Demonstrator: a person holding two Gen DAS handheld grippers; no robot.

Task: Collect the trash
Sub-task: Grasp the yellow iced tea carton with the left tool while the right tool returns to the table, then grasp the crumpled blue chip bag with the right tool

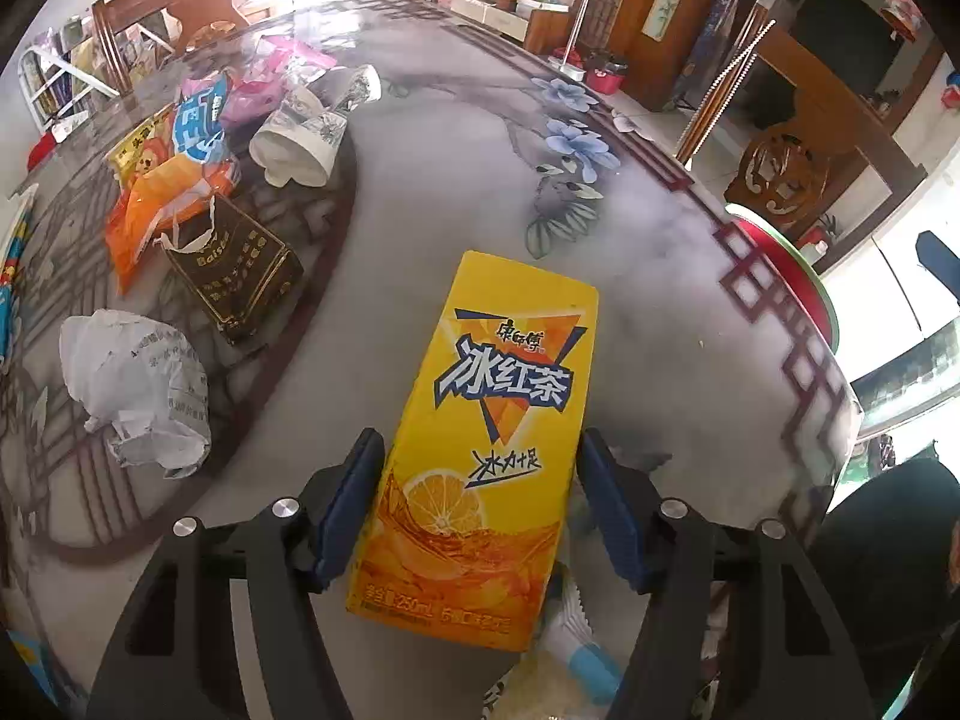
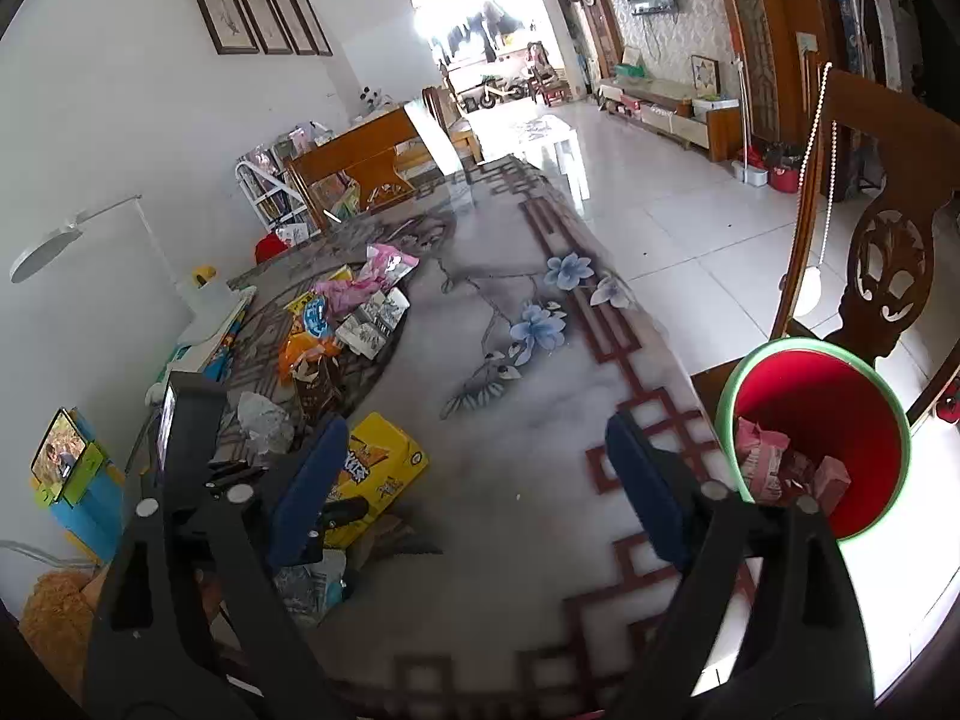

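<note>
Yellow iced-tea carton (image 1: pixel 486 450) lies flat on the marble-print worktop (image 1: pixel 660 276), between the blue pads of the left claw (image 1: pixel 480 504); the pads stand just clear of its sides w/ slim gaps, not pressing. Right claw (image 2: pixel 480 480) is wide, w/ nothing between its pads, above bare worktop near the edge by the red bin (image 2: pixel 840 408), which has pink wrappers inside. More trash sits toward the far-left part: crumpled white paper (image 1: pixel 138 384), dark packet (image 1: pixel 234 270), orange wrapper (image 1: pixel 162 198), paper cup (image 1: pixel 300 144).
</note>
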